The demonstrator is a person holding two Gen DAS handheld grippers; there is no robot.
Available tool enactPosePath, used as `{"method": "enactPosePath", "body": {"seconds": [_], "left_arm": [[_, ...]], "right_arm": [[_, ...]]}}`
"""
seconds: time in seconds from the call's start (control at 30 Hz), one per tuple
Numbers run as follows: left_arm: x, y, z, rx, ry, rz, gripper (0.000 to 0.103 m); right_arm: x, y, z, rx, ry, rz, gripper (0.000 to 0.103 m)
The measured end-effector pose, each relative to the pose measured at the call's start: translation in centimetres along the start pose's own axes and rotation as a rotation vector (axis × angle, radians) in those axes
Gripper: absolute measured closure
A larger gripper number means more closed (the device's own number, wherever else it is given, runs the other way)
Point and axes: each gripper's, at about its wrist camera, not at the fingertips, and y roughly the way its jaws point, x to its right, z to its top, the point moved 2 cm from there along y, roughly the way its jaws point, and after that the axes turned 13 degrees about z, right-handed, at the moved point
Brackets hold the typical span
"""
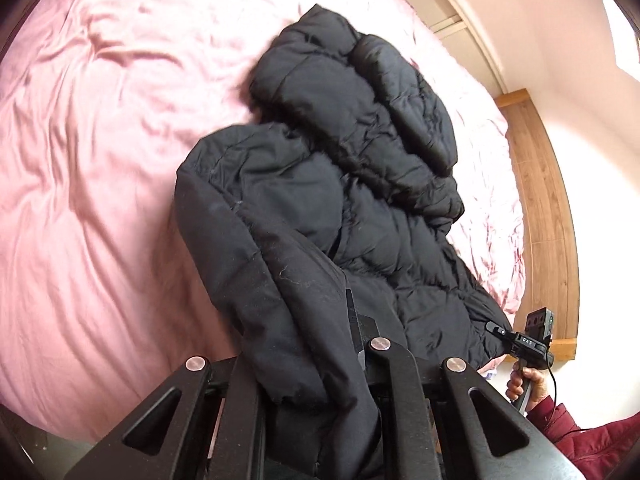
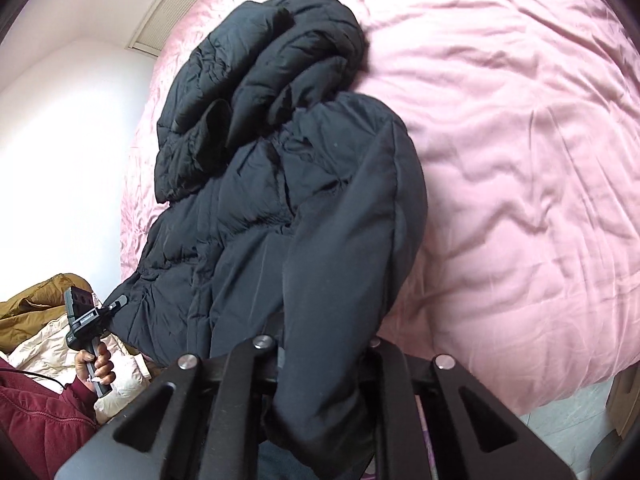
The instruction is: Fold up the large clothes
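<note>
A large black puffer jacket [image 1: 340,184] lies bunched on a pink bed [image 1: 100,160]; it also shows in the right wrist view [image 2: 280,184]. My left gripper [image 1: 320,320] is shut on the jacket's near edge, cloth draped over its fingers. My right gripper [image 2: 316,332] is shut on the other near corner, its fingers buried in fabric. In the left wrist view the right gripper [image 1: 500,330] shows at the jacket's lower right corner. In the right wrist view the left gripper [image 2: 116,305] shows at the lower left corner. Both hold the hem at the bed's near edge.
The pink sheet [image 2: 520,140] spreads wide beside the jacket. A wooden bed frame [image 1: 548,216] runs along the bed's edge. A tan coat [image 2: 36,304] and a cream garment [image 2: 48,356] lie to the side. My maroon sleeve [image 2: 36,412] is low in view.
</note>
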Motion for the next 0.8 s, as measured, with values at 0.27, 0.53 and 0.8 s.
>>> {"method": "enactPosePath", "body": {"seconds": [0.27, 0.53, 0.8], "left_arm": [[2.7, -5.0, 6.9, 0.166, 0.042, -0.024, 0.091], [4.2, -6.3, 15.3, 0.267, -0.013, -0.024, 0.091], [4.3, -2.2, 23.8, 0.262, -0.094, 0.05, 0.09]], "right_arm": [[-5.8, -3.0, 6.9, 0.109, -0.122, -0.024, 0.092], [-9.0, -4.8, 16.1, 0.238, -0.128, -0.026, 0.092], [-7.5, -1.3, 26.3, 0.284, 0.042, -0.035, 0.092]]}}
